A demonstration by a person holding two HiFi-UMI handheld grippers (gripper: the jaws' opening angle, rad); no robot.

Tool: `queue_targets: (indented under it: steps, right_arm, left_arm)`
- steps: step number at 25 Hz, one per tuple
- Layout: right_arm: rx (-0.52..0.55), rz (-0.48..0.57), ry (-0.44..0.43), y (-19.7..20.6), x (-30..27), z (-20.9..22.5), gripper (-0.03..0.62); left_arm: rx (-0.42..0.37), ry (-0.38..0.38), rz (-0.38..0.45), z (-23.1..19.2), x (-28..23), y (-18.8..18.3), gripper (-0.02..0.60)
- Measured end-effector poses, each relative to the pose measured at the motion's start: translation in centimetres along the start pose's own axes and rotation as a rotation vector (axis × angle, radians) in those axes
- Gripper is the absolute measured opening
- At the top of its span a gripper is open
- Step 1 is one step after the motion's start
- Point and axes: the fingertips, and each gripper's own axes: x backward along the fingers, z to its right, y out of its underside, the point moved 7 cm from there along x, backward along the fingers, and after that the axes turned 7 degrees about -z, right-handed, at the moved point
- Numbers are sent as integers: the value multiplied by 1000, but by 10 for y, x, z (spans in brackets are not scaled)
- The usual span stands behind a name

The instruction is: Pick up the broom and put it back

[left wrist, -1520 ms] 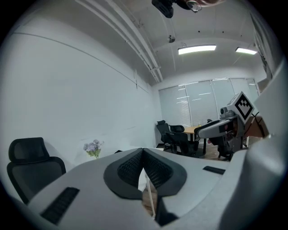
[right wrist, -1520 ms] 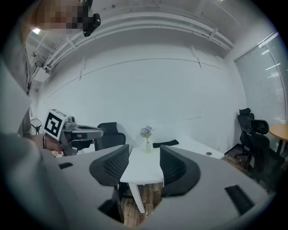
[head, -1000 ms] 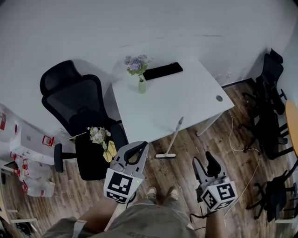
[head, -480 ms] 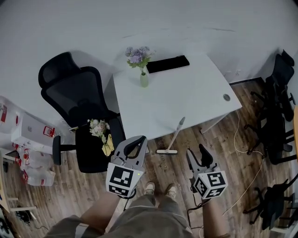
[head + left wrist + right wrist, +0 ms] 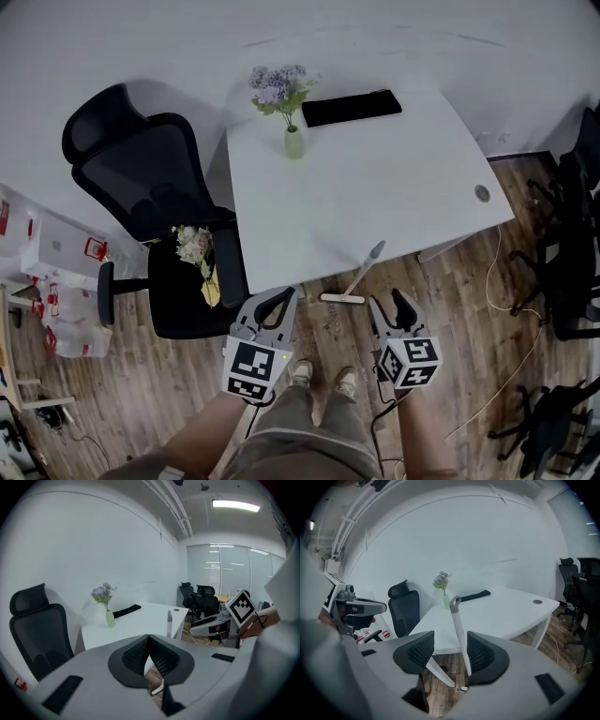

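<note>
A white broom (image 5: 361,275) leans on the front edge of the white table (image 5: 394,187), its head (image 5: 337,299) on the wood floor. My right gripper (image 5: 389,302) is open just right of the broom's head, apart from it. In the right gripper view the handle (image 5: 458,630) stands upright beyond the gap of the right gripper (image 5: 451,649), close to the right pad. My left gripper (image 5: 275,302) is shut on nothing, left of the broom's head. The left gripper view has the left gripper (image 5: 149,639) low in front, with the handle's top (image 5: 169,623) past it.
On the table are a green vase of purple flowers (image 5: 293,141) and a flat black item (image 5: 352,108). A black office chair (image 5: 141,178) with a bouquet (image 5: 197,248) on its seat stands at left. Boxes (image 5: 56,253) lie far left; cables (image 5: 497,281) and black chairs (image 5: 572,253) at right.
The view has moved toward the table. My right gripper has shifted left and forward, nearer the broom's head. The left gripper keeps its place and stays shut.
</note>
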Motion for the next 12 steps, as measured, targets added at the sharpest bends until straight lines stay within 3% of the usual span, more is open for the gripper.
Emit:
queue_targets:
  steps: [12]
  right_arm:
    - [21,-50,26,62,-96,34,221]
  left_arm:
    - [7,-14,-82,6,-60,76,15]
